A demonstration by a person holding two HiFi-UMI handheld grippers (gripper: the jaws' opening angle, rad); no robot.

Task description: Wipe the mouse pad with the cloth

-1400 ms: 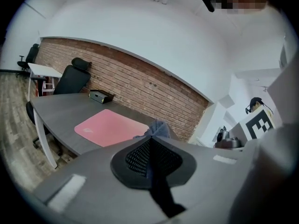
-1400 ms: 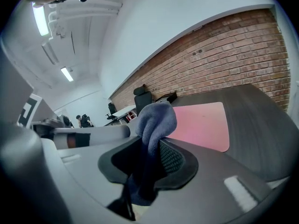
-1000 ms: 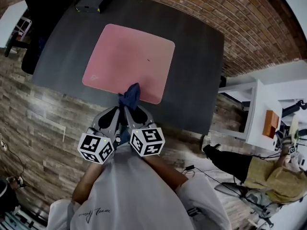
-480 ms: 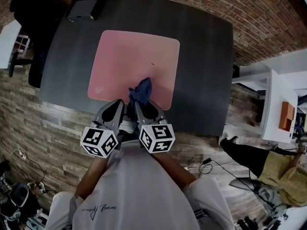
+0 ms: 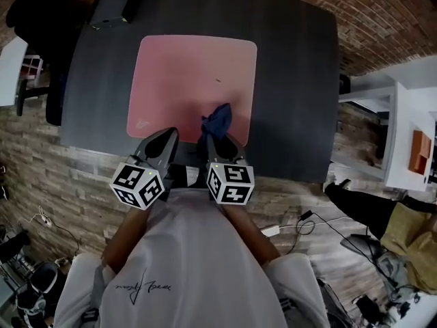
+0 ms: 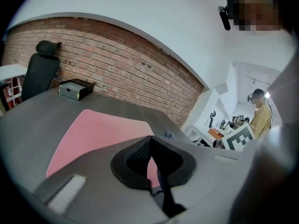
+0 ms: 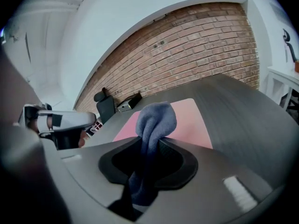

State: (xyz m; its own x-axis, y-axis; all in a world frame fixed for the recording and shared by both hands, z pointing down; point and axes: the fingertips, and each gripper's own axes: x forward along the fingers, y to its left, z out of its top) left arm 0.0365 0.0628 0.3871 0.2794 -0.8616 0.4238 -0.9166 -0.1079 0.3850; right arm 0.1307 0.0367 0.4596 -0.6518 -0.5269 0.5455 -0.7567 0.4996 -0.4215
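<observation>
Dark grey table (image 5: 293, 80) in front of a brick wall, and we start at its near edge, where both grippers sit side by side. The left gripper (image 5: 166, 137) has its jaws pressed together on nothing, tips hanging over the table's near edge just short of the pad. The right gripper (image 5: 218, 139) is pinching the blue cloth (image 5: 217, 120), which bulges out past the tips in a bunched wad. That wad sits over the near right part of the pink mouse pad (image 5: 194, 74); whether it's actually touching, hard to call. Most of the pad stretches away unwiped beyond it. Here's the worry: nothing pins that pad, so a firm stroke could drag it across the table. Bunched this tightly, the cloth would also clean only a narrow stripe, and a snag could tug it out of the jaws. Far left, a black box (image 5: 109, 9) and a chair (image 5: 37, 19), well clear.
</observation>
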